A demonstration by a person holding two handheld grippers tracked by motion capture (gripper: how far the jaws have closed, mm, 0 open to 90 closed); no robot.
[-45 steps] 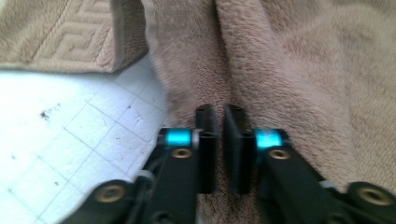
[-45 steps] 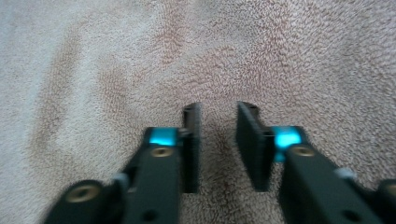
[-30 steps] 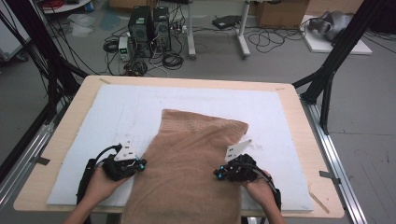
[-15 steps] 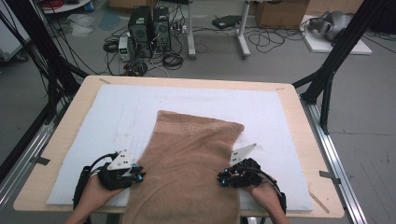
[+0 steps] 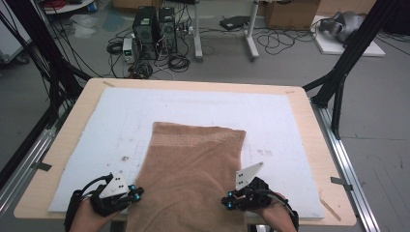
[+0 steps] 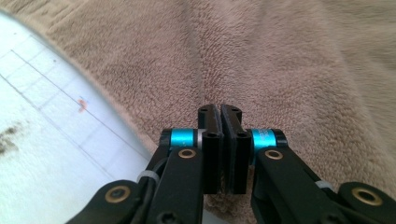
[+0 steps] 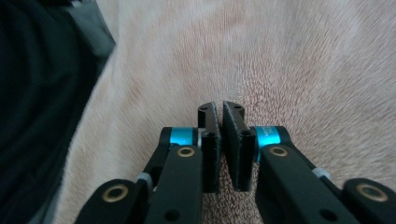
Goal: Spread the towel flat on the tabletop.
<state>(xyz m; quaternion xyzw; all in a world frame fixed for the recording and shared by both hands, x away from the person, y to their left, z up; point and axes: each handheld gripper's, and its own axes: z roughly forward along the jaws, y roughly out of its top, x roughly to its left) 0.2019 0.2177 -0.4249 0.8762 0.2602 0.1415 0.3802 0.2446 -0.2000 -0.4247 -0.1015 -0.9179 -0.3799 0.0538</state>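
Observation:
A brown towel (image 5: 193,164) lies lengthwise on the white mat (image 5: 111,121), and its near end hangs over the table's front edge. My left gripper (image 5: 137,194) holds the towel's left near edge and my right gripper (image 5: 226,201) holds its right near edge. The left gripper view has the jaws of the left gripper (image 6: 220,110) pressed together over the towel's pile (image 6: 289,60), beside the gridded mat (image 6: 42,140). Seen from the right gripper view, the right gripper (image 7: 218,106) has its jaws nearly touching on the towel (image 7: 289,56).
The wooden table (image 5: 302,106) rims the mat, with black frame posts (image 5: 338,82) at its far corners. Computers and cables (image 5: 154,29) sit on the floor beyond. A dark area (image 7: 32,102) below the table edge lies left of the towel in the right gripper view.
Both grippers have drawn back toward the table's near edge, and the towel has slid with them. Its far edge now lies nearer the person.

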